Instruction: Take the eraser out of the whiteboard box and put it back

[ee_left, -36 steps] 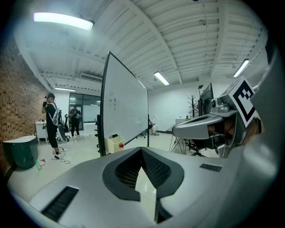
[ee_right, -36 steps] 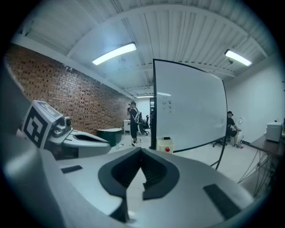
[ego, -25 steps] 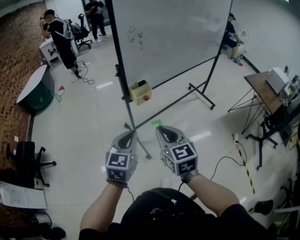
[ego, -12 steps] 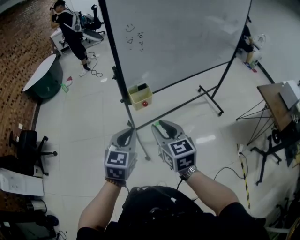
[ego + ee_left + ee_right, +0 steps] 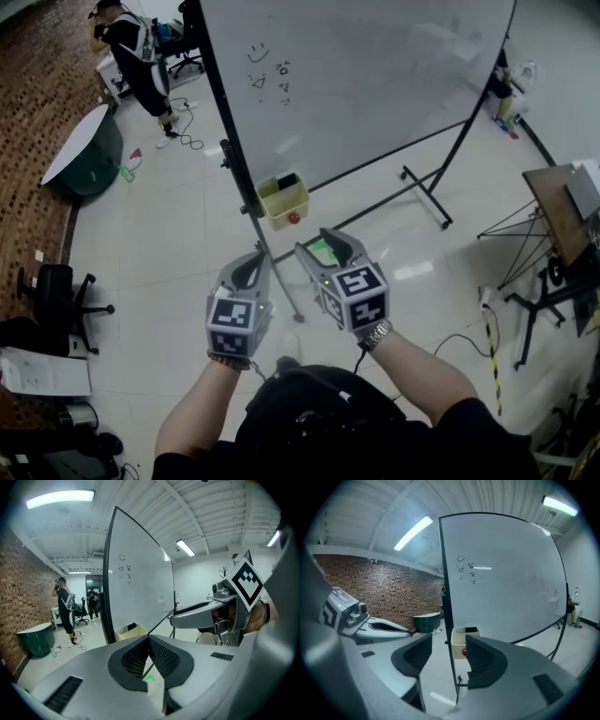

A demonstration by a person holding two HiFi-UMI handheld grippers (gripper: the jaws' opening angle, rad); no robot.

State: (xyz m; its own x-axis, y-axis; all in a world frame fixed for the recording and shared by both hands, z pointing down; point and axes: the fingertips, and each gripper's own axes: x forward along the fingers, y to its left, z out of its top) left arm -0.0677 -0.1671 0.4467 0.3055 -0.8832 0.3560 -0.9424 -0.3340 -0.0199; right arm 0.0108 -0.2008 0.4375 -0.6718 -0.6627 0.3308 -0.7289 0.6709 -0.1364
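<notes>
Head view: the yellow whiteboard box (image 5: 281, 202) hangs by the whiteboard (image 5: 375, 84) frame, at 11 o'clock from the right gripper (image 5: 322, 247) and well apart from it. The dark eraser (image 5: 288, 180) stands inside. Left gripper view: the left gripper (image 5: 149, 641) is clenched and empty. Right gripper view: the jaws have just been opening, with nothing between them, and the box is at 12 o'clock. This looks like the approach. Next, the jaws need to close in and straddle the eraser.
</notes>
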